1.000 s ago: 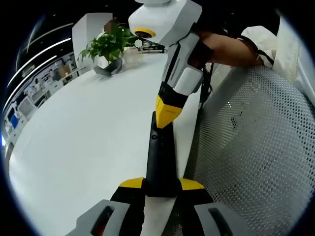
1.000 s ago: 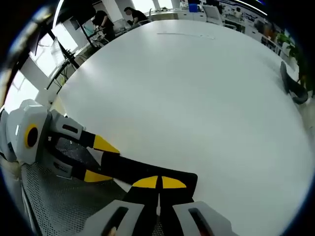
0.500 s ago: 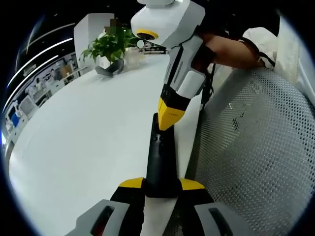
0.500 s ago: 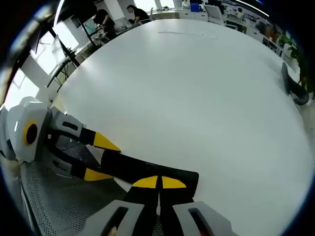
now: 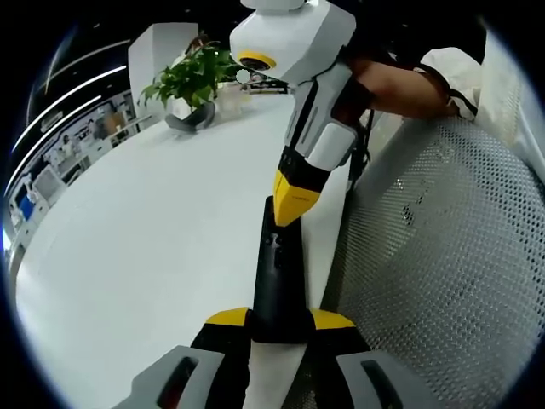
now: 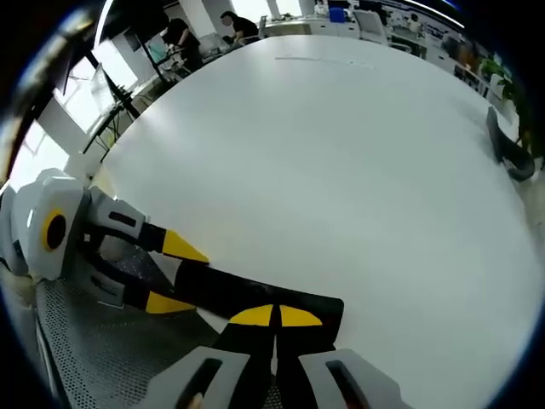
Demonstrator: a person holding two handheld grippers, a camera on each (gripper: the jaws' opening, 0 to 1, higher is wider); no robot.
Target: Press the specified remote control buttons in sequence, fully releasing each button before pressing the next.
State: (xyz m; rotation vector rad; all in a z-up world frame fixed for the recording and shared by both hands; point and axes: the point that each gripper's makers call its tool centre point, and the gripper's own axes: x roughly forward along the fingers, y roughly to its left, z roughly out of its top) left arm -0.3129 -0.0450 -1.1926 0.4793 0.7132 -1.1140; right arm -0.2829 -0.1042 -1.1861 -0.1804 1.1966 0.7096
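White desk [image 5: 145, 247] broad w/ open surface, mesh chair back [image 5: 451, 281] along its near edge, potted plant [image 5: 189, 81] at far corner, black remote [image 5: 279, 273] lying at desk edge pinched at one end by left claw [image 5: 281, 320], right claw [image 5: 294, 200] pressed together, tip on remote's other end.

Left tool [image 5: 279, 317]: grey plastic body at 6 o'clock, black arms, yellow pads at the tips, dark slots on each grey half. Right tool [image 6: 272, 316]: same build, grey halves, yellow tips pressed together. In the left gripper view the right tool [image 5: 294, 200] has a white shell, a yellow ring on its round housing, a yellow pointed tip and a black cable behind. Person's sleeve [image 5: 464, 72] at 2 o'clock is white.
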